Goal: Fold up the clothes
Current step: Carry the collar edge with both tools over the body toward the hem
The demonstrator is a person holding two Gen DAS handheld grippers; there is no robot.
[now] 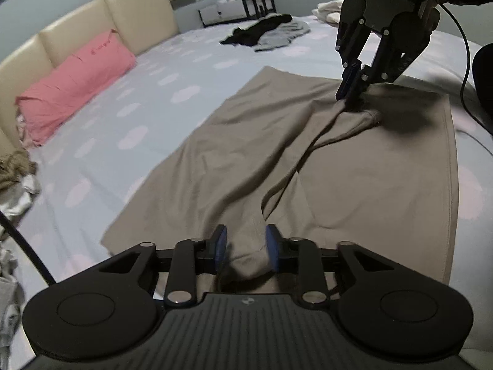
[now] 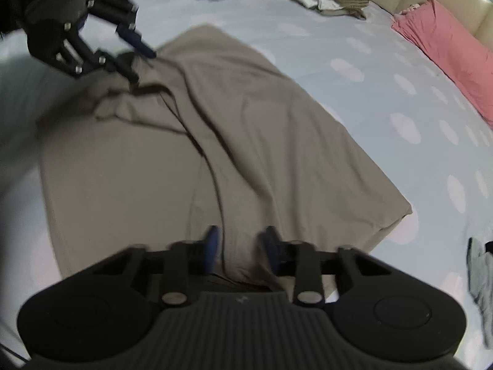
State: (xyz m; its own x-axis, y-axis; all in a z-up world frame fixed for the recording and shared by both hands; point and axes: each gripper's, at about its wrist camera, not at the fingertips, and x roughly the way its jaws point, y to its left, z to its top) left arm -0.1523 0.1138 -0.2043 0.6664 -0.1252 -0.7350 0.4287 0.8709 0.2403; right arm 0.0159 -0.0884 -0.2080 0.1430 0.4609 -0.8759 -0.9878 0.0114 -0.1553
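So the bed (image 1: 101,141) takes up basically everything, pale blue sheet w/ light blotches, pink pillow (image 1: 77,83) far left by the headboard. The taupe garment (image 1: 215,154) lies spread mid-bed, one side already pulled over the middle in a long ridge between my two hands. Left gripper (image 1: 245,248) at the near end has a bunched bit of that fold pinched between its pads. Right gripper (image 2: 241,251) does the same at the far end (bit blurry tbh). I'd say I'm mid lengthwise fold. Next move imo: lay both ends down together so the edge lands straight, then let go.
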